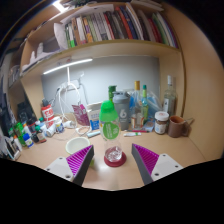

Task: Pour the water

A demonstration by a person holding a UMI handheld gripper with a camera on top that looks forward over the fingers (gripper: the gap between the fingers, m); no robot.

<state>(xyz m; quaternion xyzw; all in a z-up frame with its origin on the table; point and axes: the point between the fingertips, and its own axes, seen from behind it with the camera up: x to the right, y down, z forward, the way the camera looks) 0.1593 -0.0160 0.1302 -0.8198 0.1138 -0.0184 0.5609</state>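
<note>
Wooden desk holds a small cup (on a red coaster) between the parted jaws.

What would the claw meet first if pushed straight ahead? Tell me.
Most likely the small clear glass on its red coaster, just ahead between the open claw fingers. Beyond it stands the green bottle, though depth is hard to judge.

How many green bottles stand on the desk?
1: the green bottle stands just beyond the open gripper, behind a small glass between the fingers. Clutter may hide others.
</note>
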